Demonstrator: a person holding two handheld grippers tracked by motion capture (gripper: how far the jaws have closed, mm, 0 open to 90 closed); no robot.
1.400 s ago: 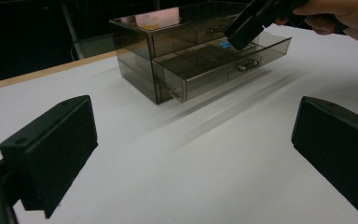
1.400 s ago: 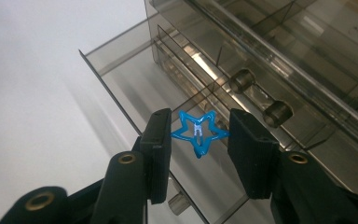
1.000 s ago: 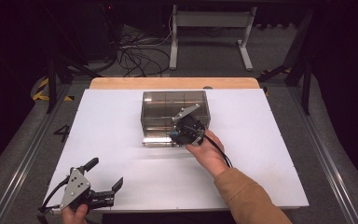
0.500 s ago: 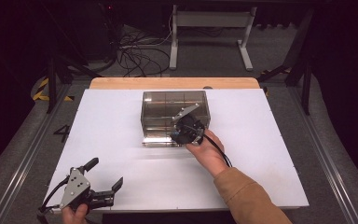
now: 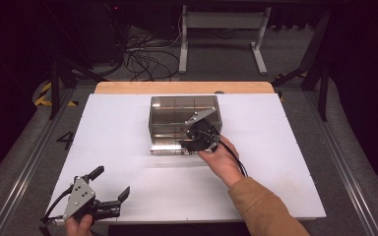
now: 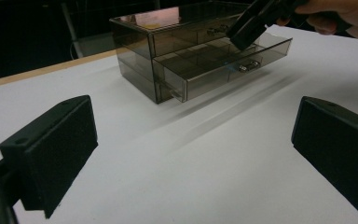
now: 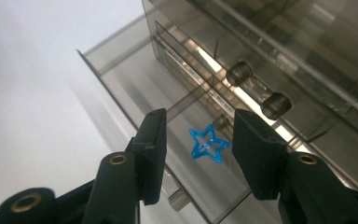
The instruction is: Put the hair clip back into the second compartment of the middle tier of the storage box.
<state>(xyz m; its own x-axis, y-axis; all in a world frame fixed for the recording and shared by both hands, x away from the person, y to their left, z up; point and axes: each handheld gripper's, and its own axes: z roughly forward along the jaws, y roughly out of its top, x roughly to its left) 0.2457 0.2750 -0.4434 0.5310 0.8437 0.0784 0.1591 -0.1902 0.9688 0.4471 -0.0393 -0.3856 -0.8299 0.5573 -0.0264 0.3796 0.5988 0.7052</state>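
A smoky see-through drawer box stands at the middle of the white table, its bottom drawer pulled out toward me. A small blue star lies on that drawer's floor. My right gripper hovers over the drawer, open, and its jaws frame the star from above without touching it. At the front left corner my left gripper rests low over the table, open and empty. From there I see the box and the right gripper dipping into the drawer.
A wooden strip runs along the table's far edge. Beyond it are cables and a metal stand on the floor. Bare white surface lies left, right and in front of the box.
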